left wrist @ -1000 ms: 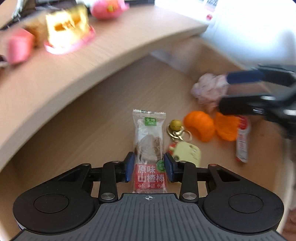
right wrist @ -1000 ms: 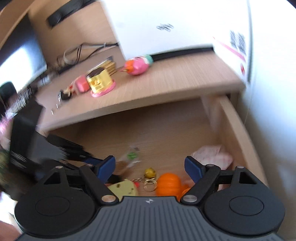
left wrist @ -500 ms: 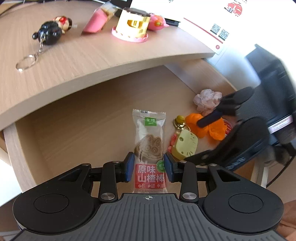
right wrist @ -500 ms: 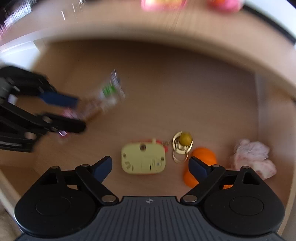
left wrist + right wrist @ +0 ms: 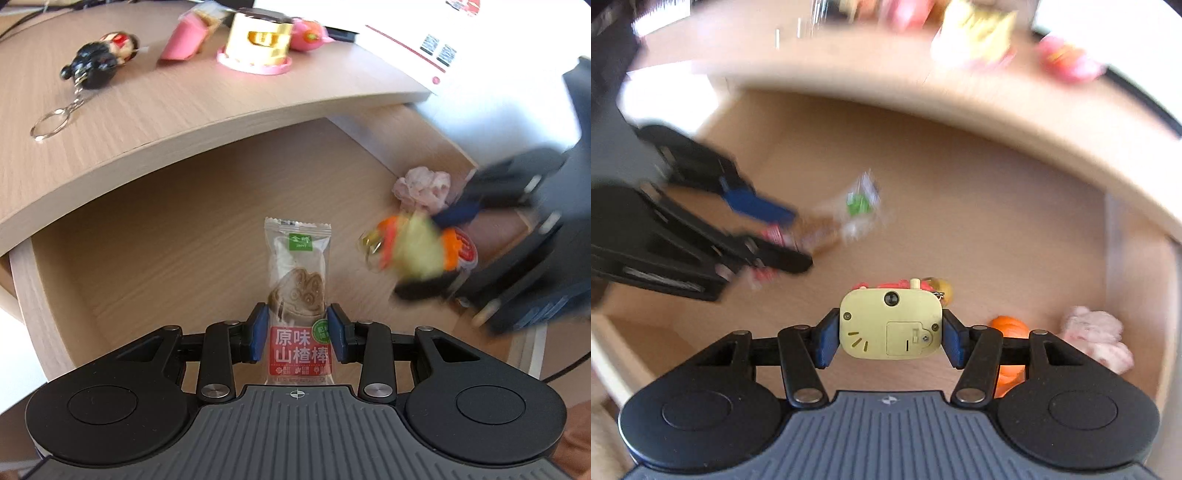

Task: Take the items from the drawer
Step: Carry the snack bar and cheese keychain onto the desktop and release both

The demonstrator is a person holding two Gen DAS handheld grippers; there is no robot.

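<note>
The wooden drawer (image 5: 22,288) is open below the desk top. My left gripper (image 5: 297,332) is shut on the red end of a clear snack packet (image 5: 298,280), which sticks out ahead over the drawer floor. The right wrist view shows the same packet (image 5: 849,218) blurred in that gripper (image 5: 790,236). My right gripper (image 5: 891,338) has a pale yellow keychain toy (image 5: 891,325) between its blue pads; the jaws are closing and the pads touch both its sides. From the left wrist view that toy (image 5: 417,247) is a blur in the right gripper (image 5: 424,254).
In the drawer's right part lie an orange pumpkin (image 5: 1008,325), a pink scrunchie (image 5: 1097,336) and a red-capped tube (image 5: 465,251). On the desk top (image 5: 184,110) sit a black keychain (image 5: 96,62), a pink packet (image 5: 184,40), a gold box (image 5: 258,40) and a pink toy (image 5: 308,35).
My right gripper came down over the yellow keychain toy and closed from wide open onto it. The left gripper kept its hold on the snack packet and shifted slightly.
</note>
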